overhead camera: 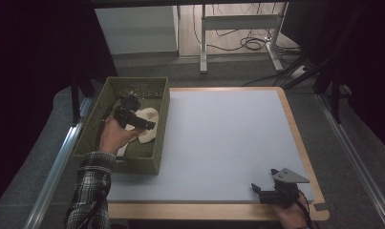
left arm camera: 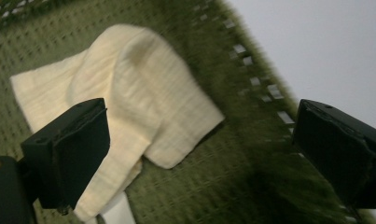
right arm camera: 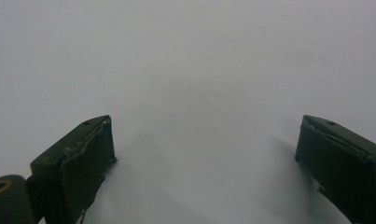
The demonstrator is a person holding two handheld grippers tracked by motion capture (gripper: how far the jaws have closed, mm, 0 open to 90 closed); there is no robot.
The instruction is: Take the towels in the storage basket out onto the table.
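Cloth point(left arm camera: 129, 93) lies crumpled in basket point(overhead camera: 160, 129) at table's left, left gripper point(overhead camera: 141, 122) wide open just above it; lower squarely over a thick fold before closing, while right gripper point(overhead camera: 266, 192), also wide, idles.

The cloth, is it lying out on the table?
No, the cloth lies inside the green basket, under the left gripper with its jaws open.

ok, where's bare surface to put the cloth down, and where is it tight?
Free: the grey mat between the green basket and the right gripper, out to its far wooden edge. Crowded: inside the basket, where the left gripper, jaws open, hangs over the cream cloth.
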